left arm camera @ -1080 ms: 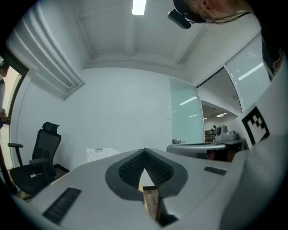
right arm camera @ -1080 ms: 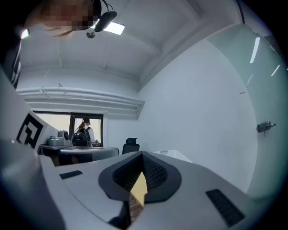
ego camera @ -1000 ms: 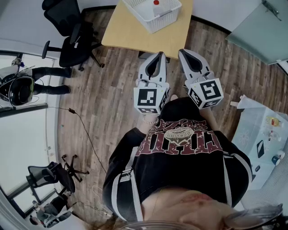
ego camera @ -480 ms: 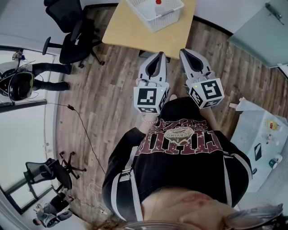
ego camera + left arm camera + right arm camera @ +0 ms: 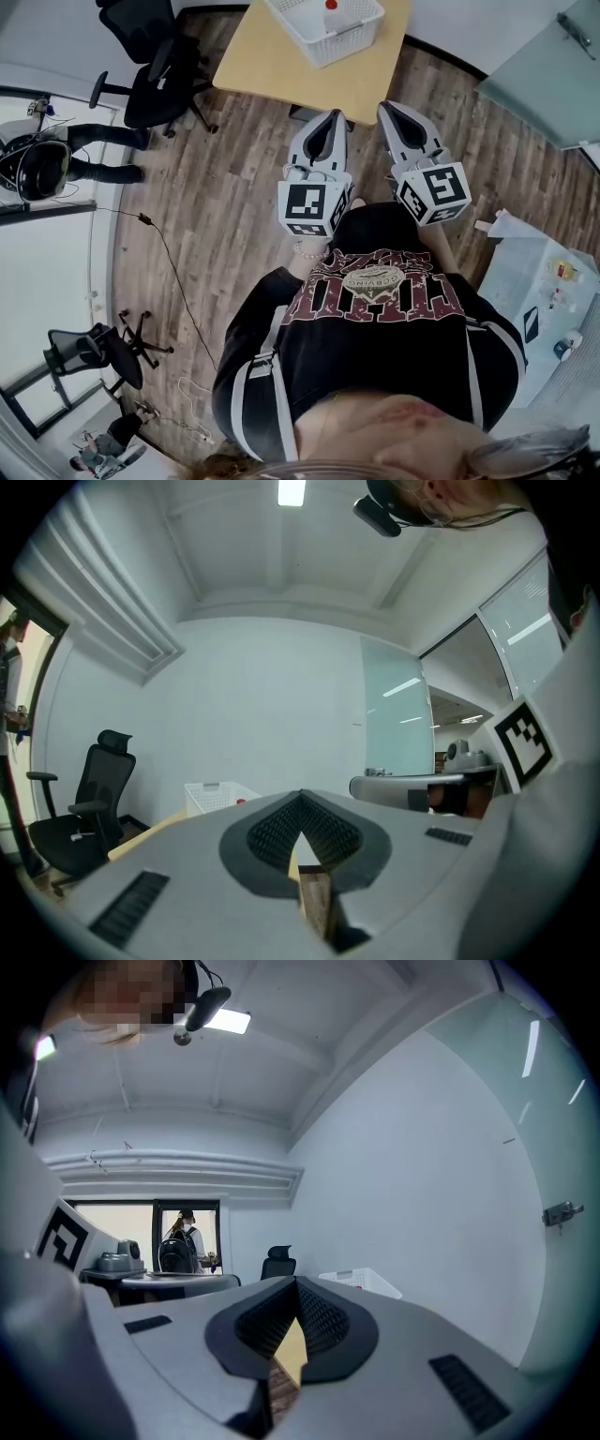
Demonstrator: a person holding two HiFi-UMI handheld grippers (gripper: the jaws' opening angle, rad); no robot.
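Basket (image 5: 323,52) with red-capped bottle (image 5: 331,7) inside

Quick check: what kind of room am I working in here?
Most likely an office or meeting room. A black office chair stands by a wooden table that bears a white basket, a frosted glass door is at the right, and the floor is wood plank.

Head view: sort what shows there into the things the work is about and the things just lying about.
In hand:
- left gripper and right gripper, both shut and empty, tips near the table
- basket on the table
- bottle in the basket

Lying about:
- chair
- cable on the floor
- side table with small items
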